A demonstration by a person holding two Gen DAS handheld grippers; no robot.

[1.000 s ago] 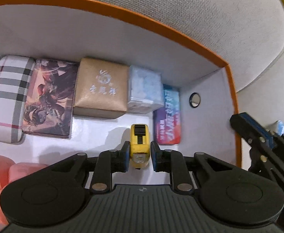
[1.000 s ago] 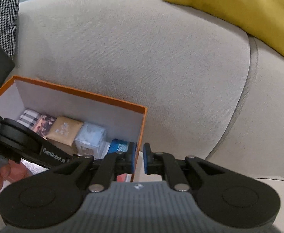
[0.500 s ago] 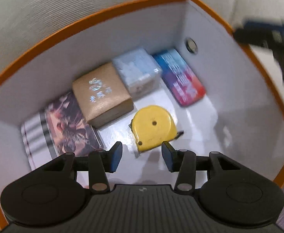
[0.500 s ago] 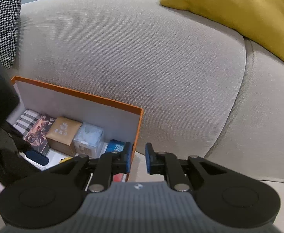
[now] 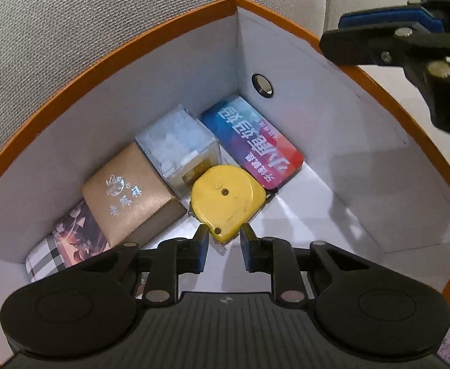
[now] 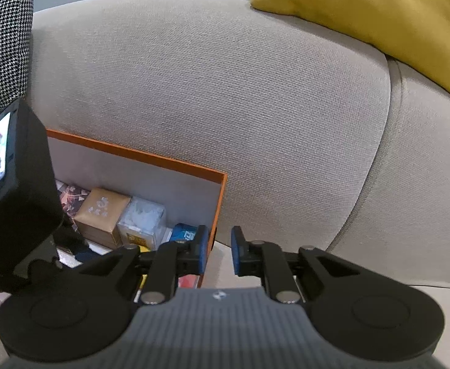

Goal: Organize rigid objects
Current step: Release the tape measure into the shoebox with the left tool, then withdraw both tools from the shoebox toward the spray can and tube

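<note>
Your yellow round-cornered plastic tape measure [image 5: 226, 201] already lies flat mid-frame in the orange-rimmed white cardboard box [image 5: 332, 117], touching 2 packed items, your left gripper [image 5: 224, 247] open around its near corner, and your right gripper [image 6: 219, 253] empty and open outside, so little visibly remains.

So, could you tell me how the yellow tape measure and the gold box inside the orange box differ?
The yellow tape measure is rounded and plain, with a screw in its face; the gold box is a squared block with silver lettering on its lid. The tape measure looks smaller and lower. It lies in front of the row, between the open fingers of the left gripper; the gold box sits within the row. Both rest on the orange box's floor.
</note>
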